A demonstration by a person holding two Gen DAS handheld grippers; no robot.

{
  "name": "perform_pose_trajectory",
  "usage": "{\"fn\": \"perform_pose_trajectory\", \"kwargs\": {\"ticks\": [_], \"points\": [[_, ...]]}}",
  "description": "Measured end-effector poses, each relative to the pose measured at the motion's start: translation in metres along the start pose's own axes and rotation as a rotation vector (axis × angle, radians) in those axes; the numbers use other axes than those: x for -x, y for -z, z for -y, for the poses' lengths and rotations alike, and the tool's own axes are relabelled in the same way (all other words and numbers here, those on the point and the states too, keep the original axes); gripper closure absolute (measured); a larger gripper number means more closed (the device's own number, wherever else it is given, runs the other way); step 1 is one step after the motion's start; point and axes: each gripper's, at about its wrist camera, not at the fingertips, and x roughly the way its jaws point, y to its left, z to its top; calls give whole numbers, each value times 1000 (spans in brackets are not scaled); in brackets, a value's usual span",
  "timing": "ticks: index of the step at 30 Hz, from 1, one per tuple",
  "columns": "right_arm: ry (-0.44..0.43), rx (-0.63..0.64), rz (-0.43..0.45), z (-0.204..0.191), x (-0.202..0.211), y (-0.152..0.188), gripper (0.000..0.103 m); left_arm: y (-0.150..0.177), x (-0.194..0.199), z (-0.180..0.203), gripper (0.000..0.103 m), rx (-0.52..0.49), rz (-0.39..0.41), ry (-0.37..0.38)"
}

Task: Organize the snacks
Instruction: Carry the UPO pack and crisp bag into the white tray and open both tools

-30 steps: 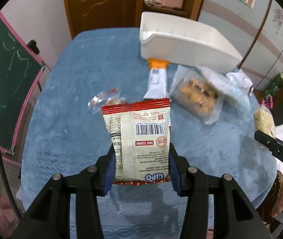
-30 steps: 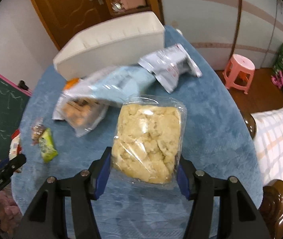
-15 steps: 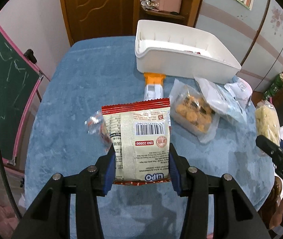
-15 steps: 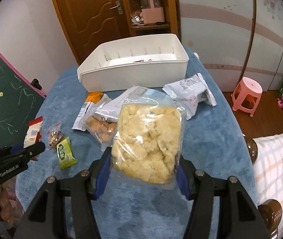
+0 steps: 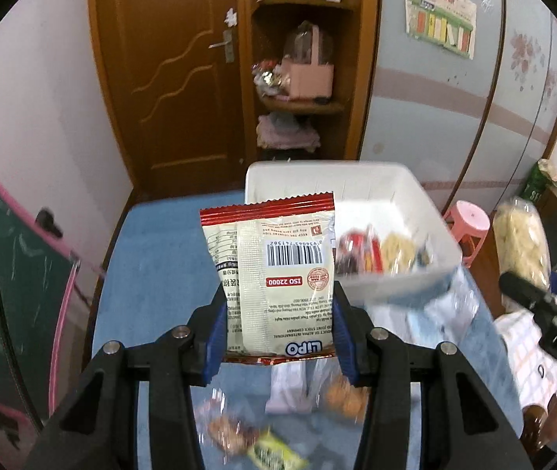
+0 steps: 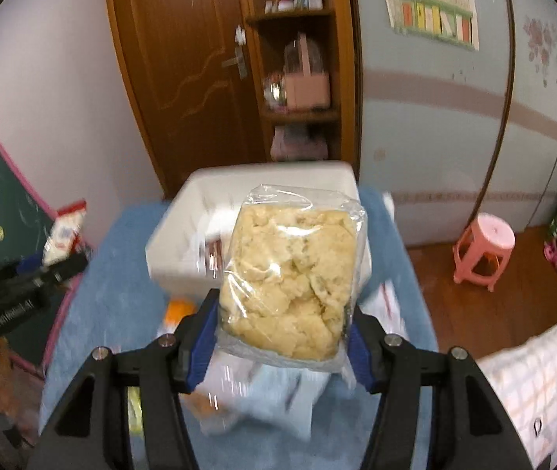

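Observation:
My left gripper (image 5: 278,329) is shut on a red-and-cream LIPO snack packet (image 5: 274,274), held upright above the blue table just in front of the white bin (image 5: 403,290). The bin holds several snack packs (image 5: 376,250). My right gripper (image 6: 280,333) is shut on a clear bag of pale yellow crackers (image 6: 294,278), held in front of the same white bin (image 6: 172,250). The cracker bag also shows at the right of the left wrist view (image 5: 521,243). The LIPO packet shows at the left of the right wrist view (image 6: 63,231).
Loose snacks lie on the blue tablecloth (image 5: 153,243) below the grippers: a green-wrapped piece (image 5: 274,454), a clear pack of brown balls (image 5: 345,395), a white pouch (image 5: 290,387). A pink stool (image 6: 482,250) stands on the floor right of the table. A blackboard (image 6: 0,203) stands left.
Both grippers have risen and moved forward toward the white bin, each still holding its snack. The bin is now close and its inside shows; the loose snacks lie beneath the fingers.

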Motion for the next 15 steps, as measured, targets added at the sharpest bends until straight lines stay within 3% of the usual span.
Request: {"fn": "perform_pose_trajectory", "kwargs": {"ticks": [6,10,15], "points": [[8,14,80,-2,-23,-74,44,-67,-40,11,57,-13,10,-11],[1,24,72,-5,-56,-104,44,-98,-69,20,57,-8,-15,5],[56,33,25,-4,-101,-122,44,-116,-101,32,56,-42,-25,-10]]}}
